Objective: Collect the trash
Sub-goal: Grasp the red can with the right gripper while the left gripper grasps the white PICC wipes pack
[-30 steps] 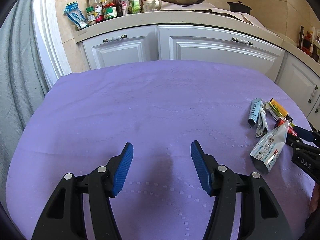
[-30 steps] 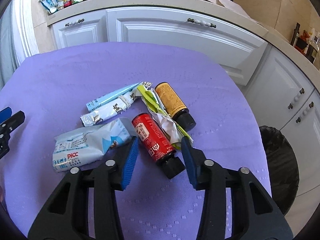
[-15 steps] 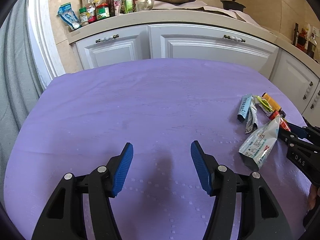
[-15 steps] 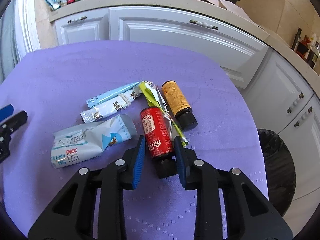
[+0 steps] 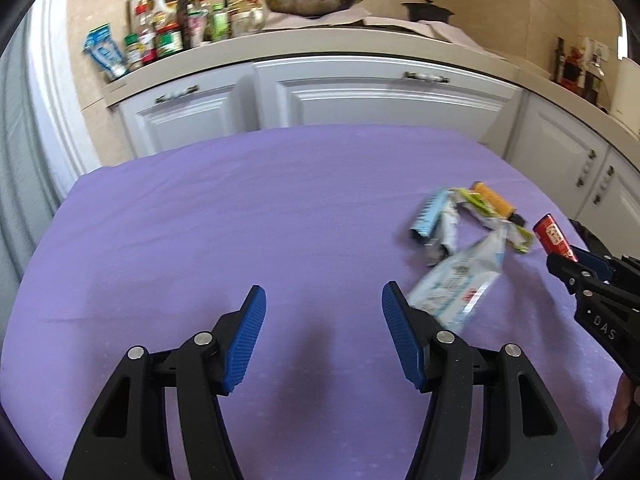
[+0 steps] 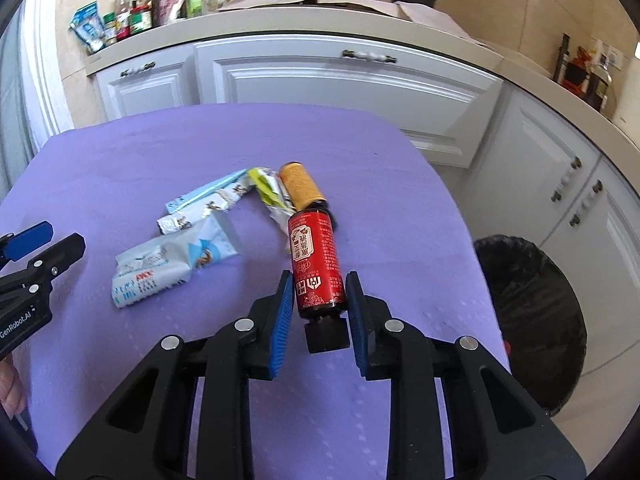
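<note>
My right gripper (image 6: 319,300) is shut on a red bottle (image 6: 316,264) with a black cap and holds it lifted above the purple table (image 6: 120,160); the bottle also shows in the left wrist view (image 5: 554,236). On the table lie an orange bottle (image 6: 300,186), a white and blue pouch (image 6: 168,262), a light blue tube wrapper (image 6: 204,196) and a green and silver wrapper (image 6: 270,192). My left gripper (image 5: 322,332) is open and empty, left of the pouch (image 5: 456,286).
A black-lined trash bin (image 6: 528,316) stands on the floor right of the table. White cabinets (image 6: 340,76) and a counter with bottles and jars (image 6: 152,4) run behind the table. A grey curtain (image 5: 16,160) hangs at the left.
My right gripper closed on the red bottle and lifted it off the table. My left gripper stayed open and shifted nearer the trash pile.
</note>
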{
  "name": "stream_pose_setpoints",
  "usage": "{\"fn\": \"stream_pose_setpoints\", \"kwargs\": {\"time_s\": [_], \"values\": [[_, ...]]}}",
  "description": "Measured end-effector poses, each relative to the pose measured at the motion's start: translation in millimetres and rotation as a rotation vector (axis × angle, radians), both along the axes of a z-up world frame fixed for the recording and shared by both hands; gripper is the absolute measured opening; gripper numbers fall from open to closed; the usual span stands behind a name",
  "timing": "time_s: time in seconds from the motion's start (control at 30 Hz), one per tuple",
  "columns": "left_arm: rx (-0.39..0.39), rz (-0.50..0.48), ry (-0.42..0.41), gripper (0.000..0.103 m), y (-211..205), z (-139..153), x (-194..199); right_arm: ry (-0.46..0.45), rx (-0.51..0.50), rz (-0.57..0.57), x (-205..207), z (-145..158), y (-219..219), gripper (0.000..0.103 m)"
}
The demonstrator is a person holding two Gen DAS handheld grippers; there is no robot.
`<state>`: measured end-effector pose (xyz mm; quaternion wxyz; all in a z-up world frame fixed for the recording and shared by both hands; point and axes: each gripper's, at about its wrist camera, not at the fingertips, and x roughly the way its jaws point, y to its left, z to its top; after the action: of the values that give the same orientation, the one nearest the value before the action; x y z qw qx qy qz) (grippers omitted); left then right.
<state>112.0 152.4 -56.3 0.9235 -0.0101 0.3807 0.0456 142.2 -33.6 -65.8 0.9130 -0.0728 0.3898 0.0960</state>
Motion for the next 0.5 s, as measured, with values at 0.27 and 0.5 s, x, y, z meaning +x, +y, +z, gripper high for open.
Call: {"fn": "stream_pose_setpoints", "kwargs": {"time_s": [0.27,0.5], "values": [[0.025,-0.15,-0.017,0.072,-42,-1,5,0.009,0.024,-0.055,-9,-4,-26,0.025],[0.091,-0.238,0.041,0.072,-66,-17,22,0.014,0.058,-0.078,-12,-6,-42,0.025]]}}
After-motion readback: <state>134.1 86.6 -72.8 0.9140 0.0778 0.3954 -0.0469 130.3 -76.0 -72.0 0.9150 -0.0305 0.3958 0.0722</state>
